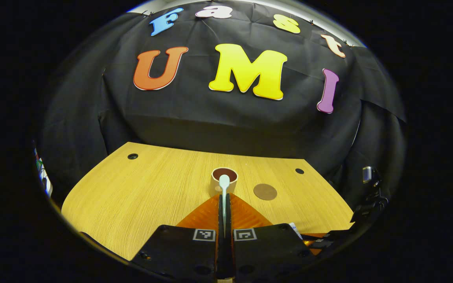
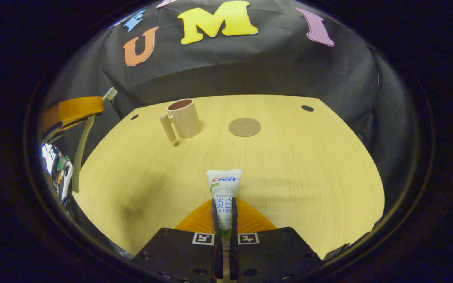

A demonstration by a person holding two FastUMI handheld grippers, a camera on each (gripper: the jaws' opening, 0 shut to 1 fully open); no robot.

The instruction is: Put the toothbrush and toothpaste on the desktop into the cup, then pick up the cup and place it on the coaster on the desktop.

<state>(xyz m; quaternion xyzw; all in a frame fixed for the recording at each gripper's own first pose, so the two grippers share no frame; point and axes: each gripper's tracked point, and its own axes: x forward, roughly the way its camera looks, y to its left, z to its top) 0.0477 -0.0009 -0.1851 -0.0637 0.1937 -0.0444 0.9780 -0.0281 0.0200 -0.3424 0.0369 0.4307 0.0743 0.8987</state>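
In the left gripper view, the left claw [image 1: 224, 212] has its two fingers pressed together on the toothbrush [image 1: 224, 196], whose pale handle runs forward between them, its rounded end lying in line with the cup [image 1: 224, 180]. The cup stands upright on the wooden surface [image 1: 140, 188] just beyond that end, its dark inside open to view. The round brown coaster [image 1: 265, 192] lies flat on the surface just to the right of the cup, apart from it.

In the right gripper view, the right claw [image 2: 224, 214] is clamped on the toothpaste [image 2: 224, 188], both fingers pressing the sides of the white tube, which sticks out forward with its flat crimped end farthest out above the surface [image 2: 309, 169]. Farther off, the cup [image 2: 184, 118] stands upright with its handle turned to the left. The coaster [image 2: 244, 127] lies to the right of the cup, near but not touching. Well to the left of the cup, the left claw [image 2: 73, 112] shows at the edge, with the toothbrush [image 2: 83, 145] hanging from it, bristle head up.
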